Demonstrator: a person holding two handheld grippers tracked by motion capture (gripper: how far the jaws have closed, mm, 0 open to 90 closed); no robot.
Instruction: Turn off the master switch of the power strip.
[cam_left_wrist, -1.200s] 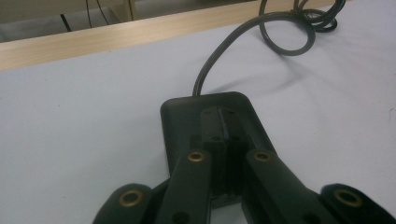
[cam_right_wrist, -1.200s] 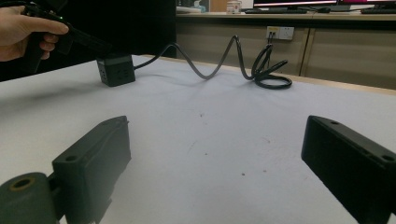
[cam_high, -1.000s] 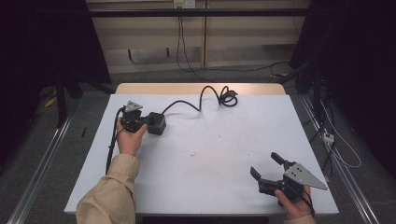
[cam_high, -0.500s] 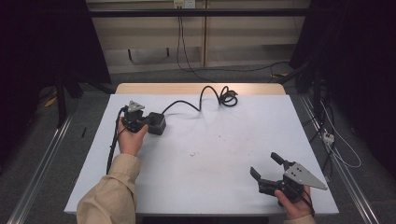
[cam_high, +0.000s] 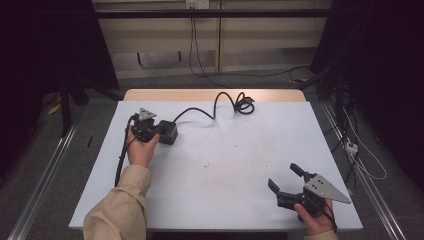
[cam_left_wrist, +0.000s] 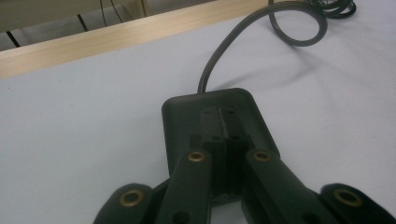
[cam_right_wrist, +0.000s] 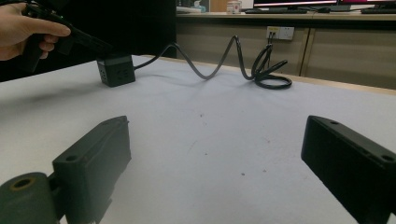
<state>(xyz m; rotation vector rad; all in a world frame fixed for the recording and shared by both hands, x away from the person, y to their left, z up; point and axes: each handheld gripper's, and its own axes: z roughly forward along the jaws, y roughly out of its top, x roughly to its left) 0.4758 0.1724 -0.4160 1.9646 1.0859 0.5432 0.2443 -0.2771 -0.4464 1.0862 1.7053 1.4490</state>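
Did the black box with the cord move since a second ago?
No. The black box sits at the same spot near the table's left edge, under the shut left gripper.

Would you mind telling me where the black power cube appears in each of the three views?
High view: power cube upper left, at the left gripper.
Left gripper view: centre, under the shut jaws.
Right gripper view: upper left.
Shared landmark: its coiled cable.
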